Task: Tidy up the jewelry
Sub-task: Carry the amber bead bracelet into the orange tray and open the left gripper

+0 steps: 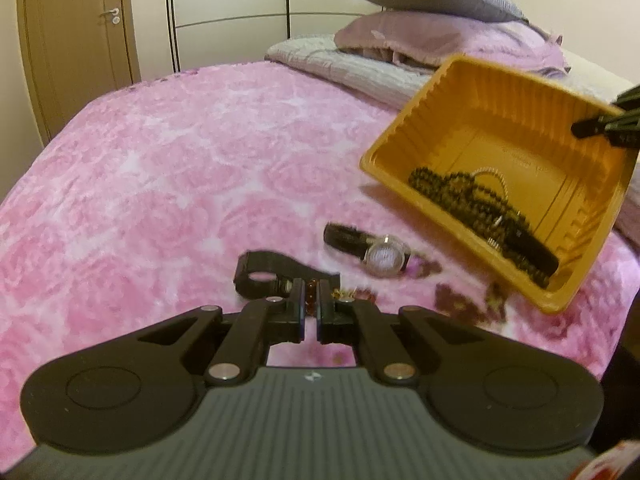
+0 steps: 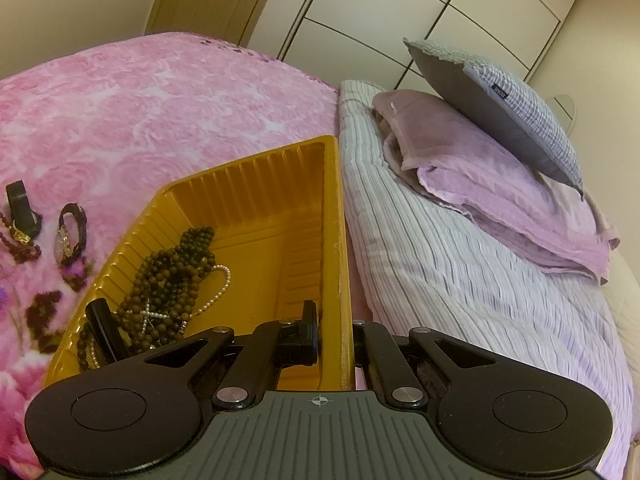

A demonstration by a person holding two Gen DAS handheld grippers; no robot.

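Note:
My right gripper [image 2: 336, 328] is shut on the rim of an orange plastic tray [image 2: 276, 184] and holds it tilted above the pink bedspread; the tray also shows in the left wrist view [image 1: 512, 100]. Inside lie dark bead necklaces [image 2: 172, 276], a pearl strand [image 2: 218, 288] and a black strap [image 2: 102, 328]. My left gripper [image 1: 311, 300] is nearly closed on a small brown and gold bracelet [image 1: 310, 294] on the bed, beside a black-strapped watch [image 1: 260, 276]. A second watch with a pale dial [image 1: 384, 258] lies between it and the tray.
Dark beaded pieces [image 1: 452, 300] lie on the bedspread under the tray's low edge. A striped folded blanket [image 2: 440, 260], a lilac blanket [image 2: 480, 172] and a grey pillow [image 2: 500, 108] are stacked at the bed's head. Wardrobe doors [image 2: 400, 12] stand behind.

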